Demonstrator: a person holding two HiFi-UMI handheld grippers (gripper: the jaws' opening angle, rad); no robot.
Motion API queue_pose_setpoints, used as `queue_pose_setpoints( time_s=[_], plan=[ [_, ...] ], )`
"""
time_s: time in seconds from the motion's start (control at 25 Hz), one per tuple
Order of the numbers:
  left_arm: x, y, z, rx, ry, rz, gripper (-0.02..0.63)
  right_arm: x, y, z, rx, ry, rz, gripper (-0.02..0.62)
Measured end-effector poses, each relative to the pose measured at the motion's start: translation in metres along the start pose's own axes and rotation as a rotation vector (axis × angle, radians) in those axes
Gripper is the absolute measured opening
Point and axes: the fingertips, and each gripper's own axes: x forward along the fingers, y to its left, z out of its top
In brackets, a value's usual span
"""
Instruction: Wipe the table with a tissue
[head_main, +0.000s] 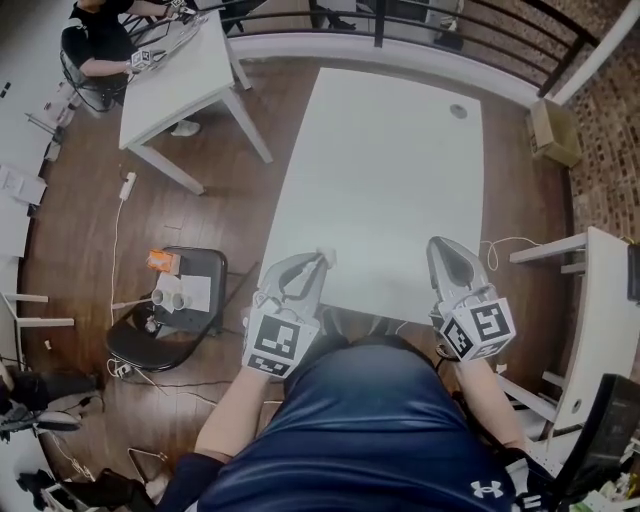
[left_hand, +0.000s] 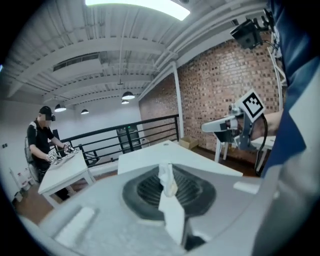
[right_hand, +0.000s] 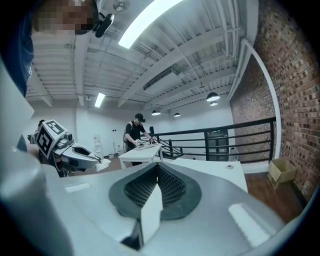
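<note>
No words can be read; the only print is the black-and-white square markers on the tool cubes and a small white emblem (head_main: 487, 489) on the person's dark blue shirt.

The left tool (head_main: 318, 266) is clenched on a crumpled white paper tissue (left_hand: 168, 181). The tissue stands out past the tips as a narrow wad, its long axis along the jaw seam, pointing away from the person. It sits over the near left edge of the large white rectangular desk (head_main: 390, 180); whether it touches the top cannot be told.

The right tool (right_hand: 157, 169) is closed with nothing between its jaws, over the desk's near right edge.

A small round grey grommet (head_main: 458, 111) sits near the far right corner. To the left, a black chair (head_main: 205, 262) carries an orange object (head_main: 160, 262); a cardboard box (head_main: 553, 130) lies on the floor at the far right.
</note>
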Motion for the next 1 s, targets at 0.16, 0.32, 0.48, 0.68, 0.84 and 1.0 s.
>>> queue_pose_setpoints(
  time_s=[0.16, 0.32, 0.48, 0.68, 0.84, 1.0],
  plan=[
    [-0.009, 0.001, 0.018, -0.012, -0.088, 0.011, 0.020, -0.007, 0.015, 0.023, -0.078, -0.098, 0.015, 0.011],
    [-0.016, -0.002, 0.035, -0.015, -0.134, 0.014, 0.020, -0.017, 0.022, 0.045, -0.107, -0.186, 0.016, 0.011],
    [-0.019, -0.001, 0.049, -0.007, -0.181, 0.033, 0.020, -0.022, 0.020, 0.063, -0.134, -0.250, 0.007, 0.011],
    [-0.022, -0.001, 0.046, -0.027, -0.182, 0.035, 0.020, -0.020, 0.023, 0.064, -0.129, -0.251, 0.022, 0.011],
    [-0.023, -0.001, 0.045, -0.060, -0.182, 0.035, 0.020, -0.020, 0.024, 0.061, -0.133, -0.239, 0.029, 0.011],
    [-0.019, 0.000, 0.046, -0.063, -0.181, 0.039, 0.020, -0.015, 0.022, 0.056, -0.141, -0.219, 0.041, 0.011]
  ],
)
